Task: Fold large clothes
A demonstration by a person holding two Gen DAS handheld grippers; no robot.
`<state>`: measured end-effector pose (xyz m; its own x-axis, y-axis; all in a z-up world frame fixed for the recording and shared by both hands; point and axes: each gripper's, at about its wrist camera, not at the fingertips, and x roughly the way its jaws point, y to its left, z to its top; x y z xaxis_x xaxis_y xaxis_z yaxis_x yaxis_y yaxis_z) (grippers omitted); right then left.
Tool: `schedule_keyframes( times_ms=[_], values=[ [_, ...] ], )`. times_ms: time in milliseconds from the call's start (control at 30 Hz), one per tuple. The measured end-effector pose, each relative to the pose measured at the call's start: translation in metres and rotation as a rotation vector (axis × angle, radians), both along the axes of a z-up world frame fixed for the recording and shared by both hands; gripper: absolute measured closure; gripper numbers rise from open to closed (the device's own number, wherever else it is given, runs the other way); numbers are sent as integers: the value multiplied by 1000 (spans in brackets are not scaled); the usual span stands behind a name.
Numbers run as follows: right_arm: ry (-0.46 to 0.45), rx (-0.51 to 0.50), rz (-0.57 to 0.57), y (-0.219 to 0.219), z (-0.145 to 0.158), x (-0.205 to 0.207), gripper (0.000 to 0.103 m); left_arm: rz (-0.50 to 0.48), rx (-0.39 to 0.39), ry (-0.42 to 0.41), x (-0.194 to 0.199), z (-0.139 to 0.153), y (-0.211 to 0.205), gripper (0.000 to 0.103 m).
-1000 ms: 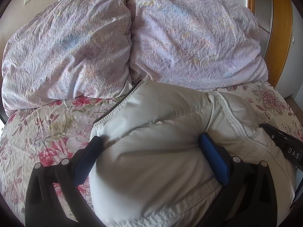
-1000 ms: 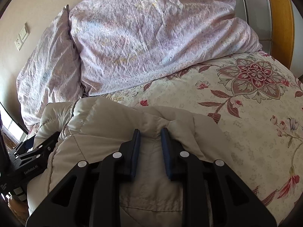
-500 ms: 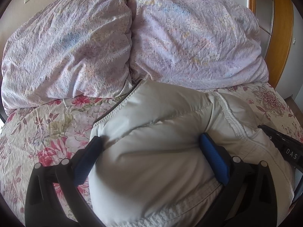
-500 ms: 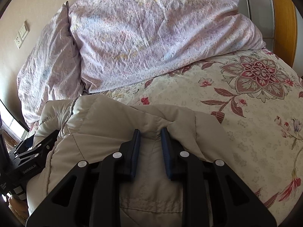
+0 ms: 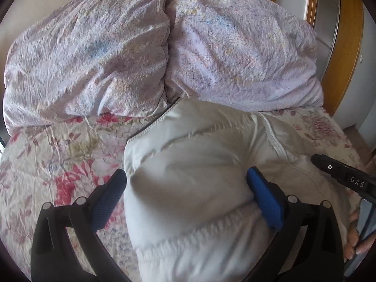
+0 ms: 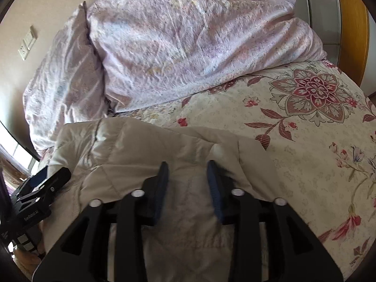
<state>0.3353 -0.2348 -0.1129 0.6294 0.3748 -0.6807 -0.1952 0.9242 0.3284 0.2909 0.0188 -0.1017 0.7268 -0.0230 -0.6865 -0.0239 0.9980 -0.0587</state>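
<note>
A cream padded jacket lies folded in a puffy bundle on the floral bedspread. My left gripper stands open, its blue fingers wide apart to either side of the bundle; the right pad touches the fabric and the left pad sits just off the jacket's edge. In the right wrist view the jacket fills the lower left. My right gripper is opening, with a slack fold of the jacket between its pads, which no longer pinch it. The other gripper's body shows at each view's side.
Two lilac pillows are piled at the head of the bed just beyond the jacket. The floral bedspread spreads to the right. A wooden frame stands at the far right, and wall sockets at the left. A hand shows at the lower right.
The right gripper's pads, shut on a jacket fold before, have parted. The left gripper has drawn back a little, and its left pad has come off the jacket's edge.
</note>
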Motion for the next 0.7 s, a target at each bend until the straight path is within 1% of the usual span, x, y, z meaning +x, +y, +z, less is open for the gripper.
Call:
schedule_keyframes(
  times_ms=[33,67,100,133,200,233,333,400,433,567,700],
  values=[
    [-16,5,9,-4,8,-8,4,-20,-40,10,-10,5,8,2],
    [-48,-4,2,-10,18,-18,1,-35,-61,18,-19,8,13,2],
    [-71,-17,-2,-15,25,-27,1,-52,-77,24,-27,11,19,2],
    [-74,-20,10,-22,32,-32,1,-77,-96,33,-36,13,26,2],
    [-25,24,28,-39,36,-37,1,-111,-123,56,-49,12,36,2],
    [25,72,40,-49,34,-37,1,-123,-142,69,-53,10,42,2],
    [179,202,42,-75,15,-30,1,-161,-241,141,-58,-1,57,2],
    [255,258,43,-86,1,-25,1,-171,-305,175,-58,-9,63,2],
    [288,278,40,-89,-7,-24,1,-170,-318,183,-57,-11,64,2],
    [394,364,76,-92,-30,-18,1,-190,-380,226,-51,-23,65,2],
    [468,386,143,-78,-46,-11,1,-200,-459,252,-44,-30,66,2]
  ],
)
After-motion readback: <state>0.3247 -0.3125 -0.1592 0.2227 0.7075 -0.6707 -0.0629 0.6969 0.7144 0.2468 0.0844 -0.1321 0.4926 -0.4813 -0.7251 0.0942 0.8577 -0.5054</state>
